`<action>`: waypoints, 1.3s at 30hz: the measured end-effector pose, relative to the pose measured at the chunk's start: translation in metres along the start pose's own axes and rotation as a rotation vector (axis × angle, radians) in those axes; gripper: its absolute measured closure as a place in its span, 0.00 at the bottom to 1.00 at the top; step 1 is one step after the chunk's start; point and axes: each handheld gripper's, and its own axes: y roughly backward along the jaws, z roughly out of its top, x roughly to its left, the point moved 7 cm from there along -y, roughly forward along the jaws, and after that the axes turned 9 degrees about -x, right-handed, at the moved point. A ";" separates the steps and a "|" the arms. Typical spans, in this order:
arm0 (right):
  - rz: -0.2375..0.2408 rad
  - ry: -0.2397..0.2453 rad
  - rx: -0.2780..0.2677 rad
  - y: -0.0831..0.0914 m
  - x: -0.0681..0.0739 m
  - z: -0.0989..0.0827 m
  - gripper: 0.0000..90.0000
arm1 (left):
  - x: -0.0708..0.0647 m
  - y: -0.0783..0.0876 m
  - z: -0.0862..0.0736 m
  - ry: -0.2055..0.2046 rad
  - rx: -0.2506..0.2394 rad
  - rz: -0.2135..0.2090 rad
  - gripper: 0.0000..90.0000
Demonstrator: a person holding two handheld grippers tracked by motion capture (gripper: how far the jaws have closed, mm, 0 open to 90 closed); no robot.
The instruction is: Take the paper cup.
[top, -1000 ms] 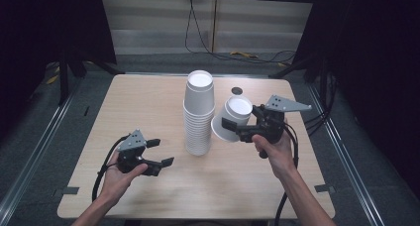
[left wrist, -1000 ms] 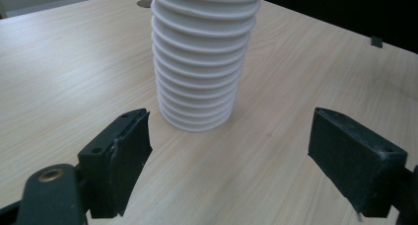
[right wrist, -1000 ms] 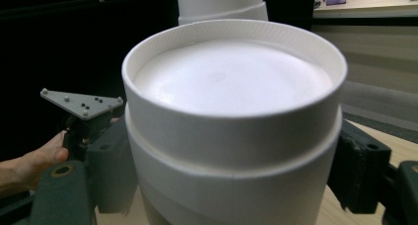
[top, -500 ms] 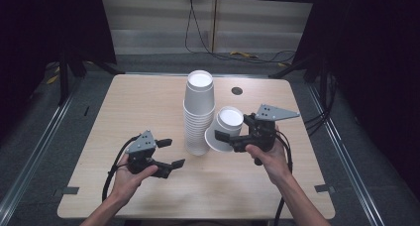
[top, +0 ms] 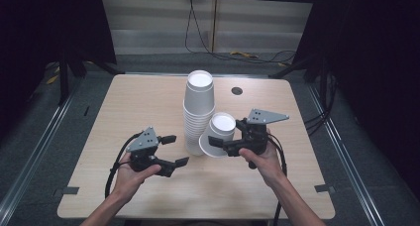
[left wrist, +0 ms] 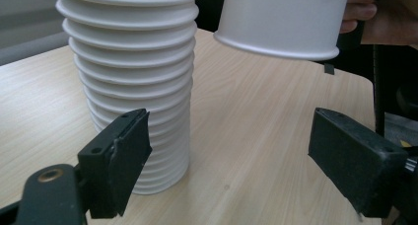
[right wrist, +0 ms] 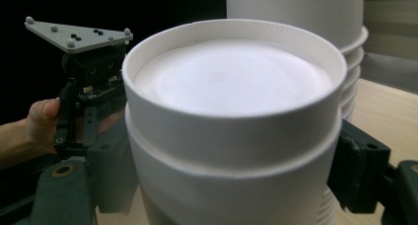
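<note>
- White paper cup (top: 219, 134), upside down and tilted, clamped in the right gripper (top: 224, 145) just beside the cup stack (top: 198, 112)
- Left gripper (top: 174, 150) gapes empty, jaws apart
- Likely next: lower the cup onto the wooden table (top: 138, 102)
- Dark curtains and cables surround the table

The right gripper (top: 216, 141) has carried its cup (top: 217, 135) downward, closer to the table (top: 148, 102). The left gripper (top: 177, 150) has shifted toward the stack (top: 199, 112).
</note>
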 end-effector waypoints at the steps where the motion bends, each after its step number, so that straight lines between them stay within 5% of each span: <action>1: 0.000 0.000 0.000 0.000 0.000 0.000 0.23 | 0.000 0.000 0.000 0.000 0.000 0.000 0.18; 19: 0.064 -0.035 0.074 -0.020 0.007 -0.027 0.23 | -0.016 -0.013 -0.011 -0.017 0.017 -0.062 0.17; 25: 0.081 -0.039 0.086 -0.025 0.011 -0.034 0.23 | -0.018 -0.021 -0.013 0.045 0.014 -0.093 0.17; 39: 0.107 -0.064 0.114 -0.034 0.018 -0.047 0.23 | -0.023 -0.031 -0.022 0.025 0.056 -0.103 0.11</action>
